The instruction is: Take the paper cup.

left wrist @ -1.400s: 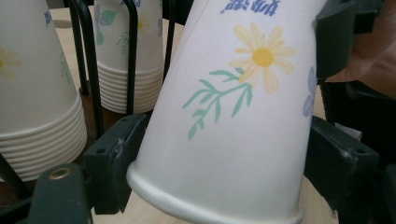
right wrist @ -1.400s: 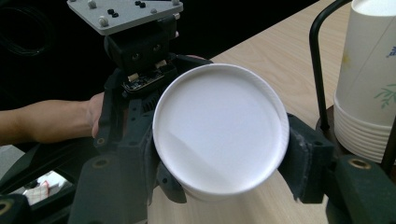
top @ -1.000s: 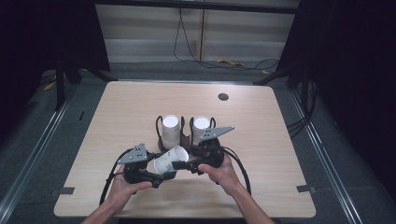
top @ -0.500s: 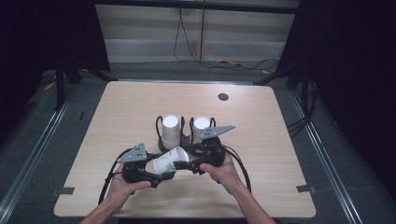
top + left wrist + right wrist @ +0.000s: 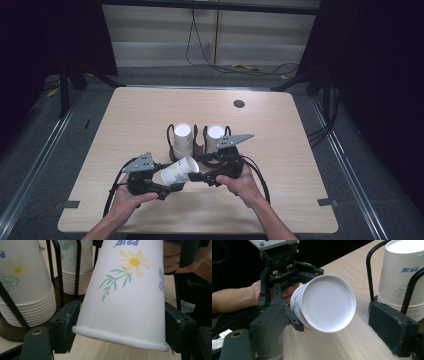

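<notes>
A white paper cup with a daisy print lies tilted on its side above the table, between both grippers. My left gripper is shut on it near the rim, both pads pressing its wall, and its jaws have just been closing. My right gripper is open. Its jaws have just been opening, with the cup's white base between them, beside the left pad and well apart from the right pad. Two stacks of the same cups stand upside down in a black wire holder just behind.
The wooden table has a dark round hole at the back right. The nearer cup stack and its wire loops stand close to my right gripper. Cables lie on the floor behind the table.
The right gripper's jaws stand wider round the cup's base than before. Both hands and the cup have kept their places.
</notes>
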Demonstrator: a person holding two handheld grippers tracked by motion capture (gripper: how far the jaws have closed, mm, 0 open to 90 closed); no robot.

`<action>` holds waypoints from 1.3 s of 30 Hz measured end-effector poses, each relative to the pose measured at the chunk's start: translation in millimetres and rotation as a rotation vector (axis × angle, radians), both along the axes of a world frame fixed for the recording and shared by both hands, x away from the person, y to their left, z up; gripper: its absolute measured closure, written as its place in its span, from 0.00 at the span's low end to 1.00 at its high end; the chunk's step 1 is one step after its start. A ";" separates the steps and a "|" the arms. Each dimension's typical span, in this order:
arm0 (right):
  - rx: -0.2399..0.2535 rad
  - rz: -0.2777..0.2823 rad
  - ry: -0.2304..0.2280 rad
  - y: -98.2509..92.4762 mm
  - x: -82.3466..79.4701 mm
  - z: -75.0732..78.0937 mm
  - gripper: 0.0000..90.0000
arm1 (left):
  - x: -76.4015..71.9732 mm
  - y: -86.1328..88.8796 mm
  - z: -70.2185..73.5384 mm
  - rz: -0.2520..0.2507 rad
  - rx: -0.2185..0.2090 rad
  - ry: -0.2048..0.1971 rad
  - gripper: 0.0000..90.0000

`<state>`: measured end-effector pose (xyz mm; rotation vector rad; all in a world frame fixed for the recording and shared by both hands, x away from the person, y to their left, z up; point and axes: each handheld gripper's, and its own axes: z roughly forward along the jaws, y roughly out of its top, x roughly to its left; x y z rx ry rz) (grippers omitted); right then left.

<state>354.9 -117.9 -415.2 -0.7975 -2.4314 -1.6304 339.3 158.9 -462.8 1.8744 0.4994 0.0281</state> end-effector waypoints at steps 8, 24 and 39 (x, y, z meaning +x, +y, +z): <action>-0.049 0.021 -0.015 -1.3 -2.1 0.8 0.17 | 1.8 0.2 4.8 -0.016 0.054 0.023 0.27; -0.084 0.057 0.003 -3.5 2.4 -2.9 0.17 | 1.0 -6.4 15.4 -0.066 0.202 -0.026 0.28; -0.195 0.091 -0.017 -5.3 4.1 -1.8 0.22 | 7.9 -9.6 19.2 -0.090 0.280 -0.027 0.28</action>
